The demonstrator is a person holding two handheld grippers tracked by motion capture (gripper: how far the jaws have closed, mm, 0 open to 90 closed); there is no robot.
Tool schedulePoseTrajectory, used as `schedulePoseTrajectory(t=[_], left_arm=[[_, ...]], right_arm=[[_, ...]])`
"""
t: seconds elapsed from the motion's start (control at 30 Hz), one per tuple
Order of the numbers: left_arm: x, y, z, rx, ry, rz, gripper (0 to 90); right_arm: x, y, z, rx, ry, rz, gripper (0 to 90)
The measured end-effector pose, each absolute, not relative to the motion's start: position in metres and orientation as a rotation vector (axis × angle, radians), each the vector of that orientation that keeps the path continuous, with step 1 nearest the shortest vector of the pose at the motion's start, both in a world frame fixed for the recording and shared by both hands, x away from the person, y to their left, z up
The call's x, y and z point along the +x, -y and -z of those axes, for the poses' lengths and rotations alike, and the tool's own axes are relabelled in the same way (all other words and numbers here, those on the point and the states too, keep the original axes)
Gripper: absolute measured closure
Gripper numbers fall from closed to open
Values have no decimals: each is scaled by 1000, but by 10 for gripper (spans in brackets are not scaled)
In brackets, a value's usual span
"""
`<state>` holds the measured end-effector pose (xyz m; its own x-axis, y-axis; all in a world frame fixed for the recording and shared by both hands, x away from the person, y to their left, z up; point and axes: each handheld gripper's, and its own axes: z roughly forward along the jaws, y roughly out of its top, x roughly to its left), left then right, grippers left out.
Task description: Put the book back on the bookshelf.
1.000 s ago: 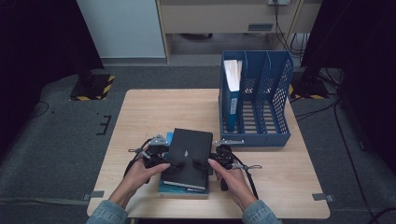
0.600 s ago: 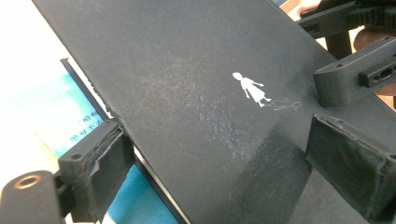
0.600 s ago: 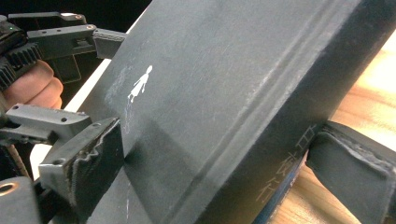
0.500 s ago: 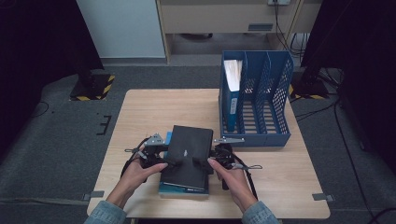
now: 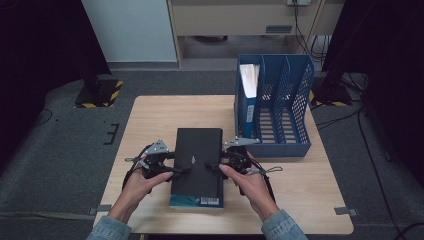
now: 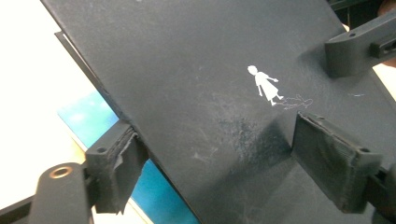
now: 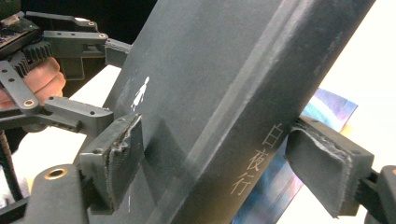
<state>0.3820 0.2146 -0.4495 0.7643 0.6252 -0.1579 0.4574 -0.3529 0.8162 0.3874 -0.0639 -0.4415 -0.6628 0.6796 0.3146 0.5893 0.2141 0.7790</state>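
A black book (image 5: 197, 155) with a small white figure on its cover (image 6: 201, 60) is held between my two grippers above a blue book (image 5: 195, 201) lying on the wooden table (image 5: 150, 120). My left gripper (image 5: 178, 170) grips its left edge, one pad (image 6: 334, 163) on the cover and the other under the edge. My right gripper (image 5: 214, 167) clamps the spine side (image 7: 243, 107), with the lettered spine between its pads (image 7: 116, 154). Both pairs of jaws have just been closing with the book between them. The blue book (image 7: 289, 172) shows beneath the tilted black one.
A blue mesh file rack (image 5: 280, 100) with three slots stands at the table's back right. Its left slot holds an upright folder with white pages (image 5: 248, 80). Bare tabletop lies to the left and behind the books.
Both grippers have closed on the black book's side edges and lifted it a little off the blue book. It now looks nearer to the camera.
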Motion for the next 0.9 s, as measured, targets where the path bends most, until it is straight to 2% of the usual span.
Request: schedulePoseTrajectory(t=[0.23,0.9], left_arm=[[383,-218,445,1989,-823,-250,229],[388,-216,431,2011,-811,-318,289]], right_arm=[[392,61,429,1201,-2361,-1441,250],[396,57,412,1115,-2393,-1348,260]])
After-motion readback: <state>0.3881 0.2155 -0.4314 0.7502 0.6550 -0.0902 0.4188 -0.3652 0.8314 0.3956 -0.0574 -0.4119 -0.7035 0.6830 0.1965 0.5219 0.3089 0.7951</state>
